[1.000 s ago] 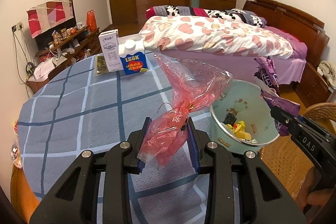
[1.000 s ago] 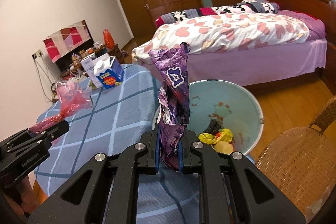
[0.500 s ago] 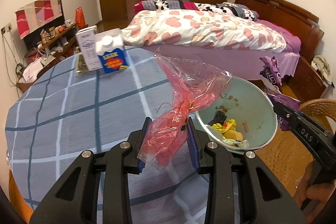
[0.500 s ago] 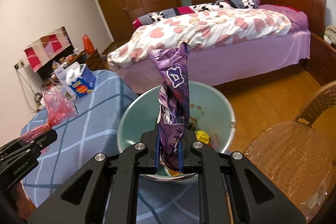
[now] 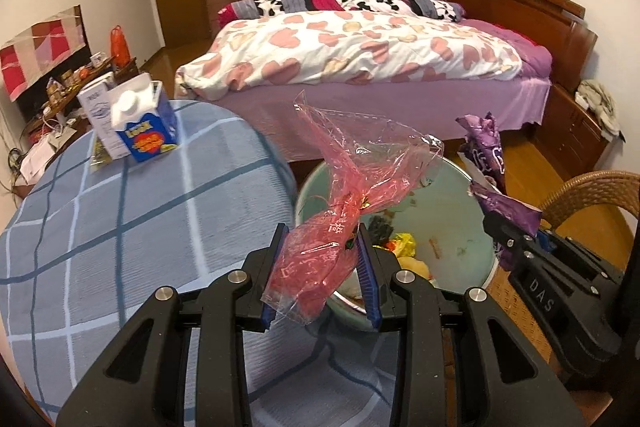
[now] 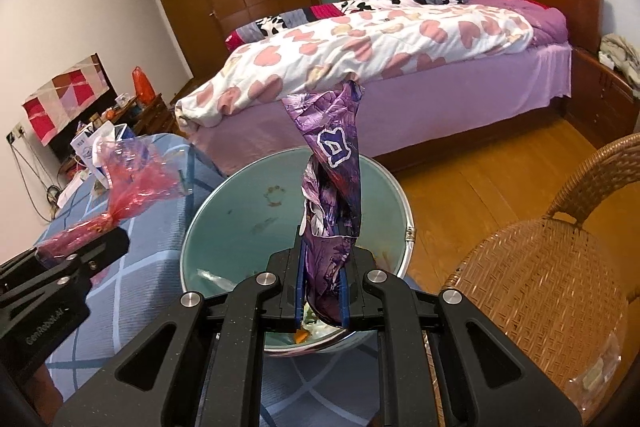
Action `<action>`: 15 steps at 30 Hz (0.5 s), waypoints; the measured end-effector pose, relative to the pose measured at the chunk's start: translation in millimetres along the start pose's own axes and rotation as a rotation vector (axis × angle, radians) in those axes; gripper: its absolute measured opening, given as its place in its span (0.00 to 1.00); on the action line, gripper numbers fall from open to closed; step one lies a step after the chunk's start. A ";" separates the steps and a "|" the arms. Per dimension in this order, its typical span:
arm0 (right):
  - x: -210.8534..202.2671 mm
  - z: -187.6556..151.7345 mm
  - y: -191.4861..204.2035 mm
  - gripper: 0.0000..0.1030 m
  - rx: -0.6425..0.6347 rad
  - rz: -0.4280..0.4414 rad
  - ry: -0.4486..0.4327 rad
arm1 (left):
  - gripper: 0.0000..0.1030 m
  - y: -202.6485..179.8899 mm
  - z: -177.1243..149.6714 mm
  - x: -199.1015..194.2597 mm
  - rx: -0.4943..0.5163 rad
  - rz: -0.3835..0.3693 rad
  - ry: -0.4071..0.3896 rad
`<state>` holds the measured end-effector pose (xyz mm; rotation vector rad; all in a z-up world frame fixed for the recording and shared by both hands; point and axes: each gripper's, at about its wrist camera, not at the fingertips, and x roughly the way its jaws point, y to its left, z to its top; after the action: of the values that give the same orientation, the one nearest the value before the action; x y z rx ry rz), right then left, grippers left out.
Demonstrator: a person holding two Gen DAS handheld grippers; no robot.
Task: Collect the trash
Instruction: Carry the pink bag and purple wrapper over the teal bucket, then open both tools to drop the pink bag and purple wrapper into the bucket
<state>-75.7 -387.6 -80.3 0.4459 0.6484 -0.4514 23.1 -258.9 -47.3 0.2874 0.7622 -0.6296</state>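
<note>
Wrappers fill both near views: the left gripper [image 5: 322, 275] pinches a red wrapper [image 5: 340, 227] between its blue pads at lower centre, and the right gripper [image 6: 323, 291] has its fingers pressed nearly together on a purple wrapper [image 6: 332, 187] that stands up from them. Since a second ago both grippers have swung off the table [image 5: 120, 219] toward the bin [image 5: 460, 227]; it sat small at the right of the left view then, and now it lies straight ahead of both, its rim just past the fingertips. My reading is that the carry is nearly over and the release comes next, though the left wrapper's tail hangs at the near rim, so letting go too soon could drop it on the cloth. Inside the bin, yellow scraps [image 5: 404, 241] already lie on the bottom. Farther off, at upper left of the left view, two cartons [image 5: 136, 123] wait on the table. A wicker chair [image 6: 552, 267] crowds the right side, and the bed [image 6: 380, 43] runs across the back, clear of the work.
</note>
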 end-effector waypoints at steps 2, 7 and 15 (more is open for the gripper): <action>2.8 0.5 -1.4 0.13 0.002 -0.001 0.008 | 0.32 -3.3 1.2 6.4 0.007 -0.009 0.008; 14.8 0.5 -6.0 0.13 0.013 -0.013 0.033 | 0.32 -7.8 4.2 26.8 0.012 -0.009 0.035; 39.1 -1.1 -9.0 0.15 0.017 -0.004 0.092 | 0.32 -14.5 10.1 54.9 0.009 -0.031 0.071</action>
<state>-53.3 -404.3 -109.0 0.4838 0.7353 -0.4424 49.9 -298.1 -79.9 0.3076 0.8336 -0.6545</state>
